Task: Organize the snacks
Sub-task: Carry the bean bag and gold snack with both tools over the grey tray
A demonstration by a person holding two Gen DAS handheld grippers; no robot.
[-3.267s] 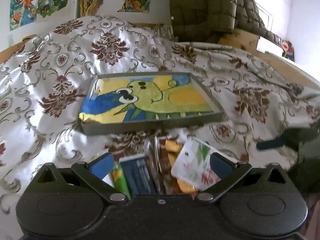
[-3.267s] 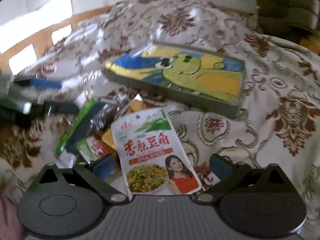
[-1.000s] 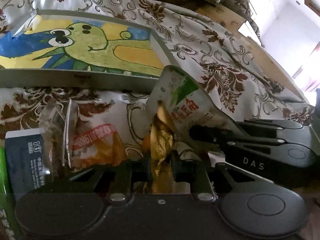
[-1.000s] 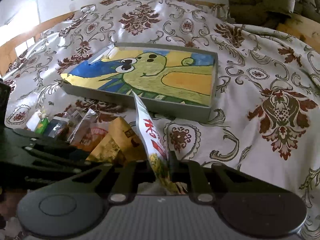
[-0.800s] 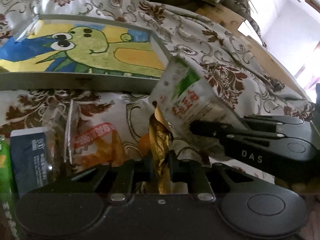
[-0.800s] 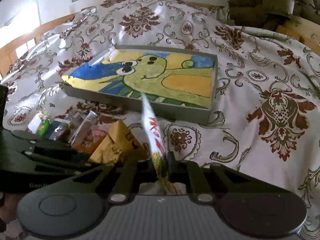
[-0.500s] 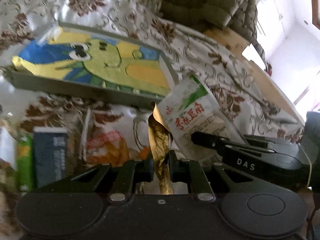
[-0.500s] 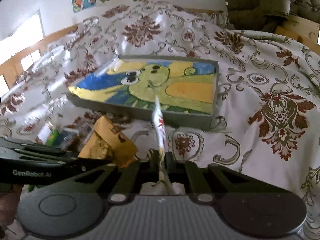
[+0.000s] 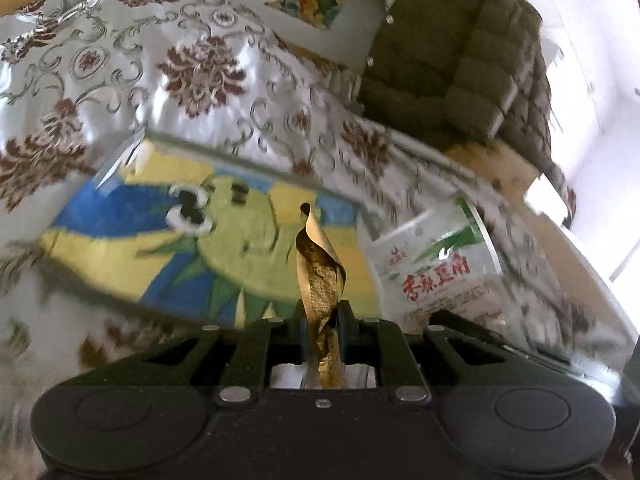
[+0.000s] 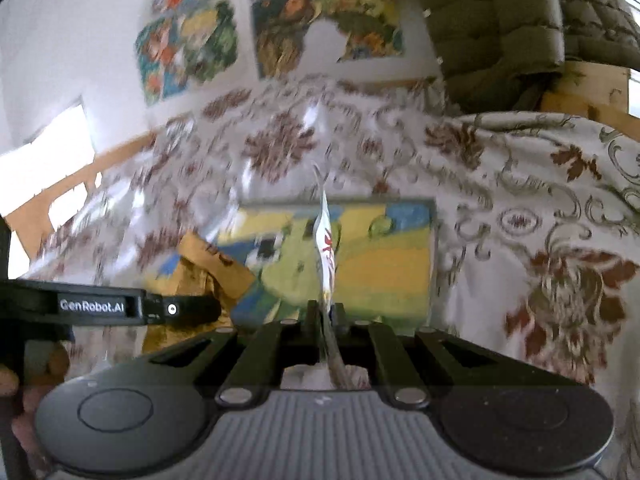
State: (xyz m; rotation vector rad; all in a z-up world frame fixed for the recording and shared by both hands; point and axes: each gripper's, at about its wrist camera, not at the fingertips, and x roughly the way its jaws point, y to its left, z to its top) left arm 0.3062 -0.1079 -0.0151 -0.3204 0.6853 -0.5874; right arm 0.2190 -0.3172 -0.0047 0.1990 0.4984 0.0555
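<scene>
My left gripper point(image 9: 323, 312) is shut on a gold snack packet point(image 9: 320, 268), held edge-on in the air in front of the shallow grey tray point(image 9: 256, 156) with a green cartoon creature painted inside. My right gripper point(image 10: 325, 312) is shut on a white snack packet with red lettering point(image 10: 326, 248), also edge-on, above the near side of the same tray point(image 10: 434, 240). The white packet point(image 9: 436, 272) shows at the right in the left wrist view. The gold packet point(image 10: 208, 268) and the left gripper point(image 10: 120, 306) show at the left in the right wrist view.
The tray lies on a silvery floral cloth point(image 9: 200, 80) covering the surface. A dark olive quilted jacket point(image 9: 460, 60) hangs behind. Colourful pictures point(image 10: 240, 32) are on the wall. A wooden edge point(image 10: 60, 188) shows at the left.
Both grippers have lifted their packets off the cloth and swung forward toward the tray. The snack pile near the front has dropped out of view.
</scene>
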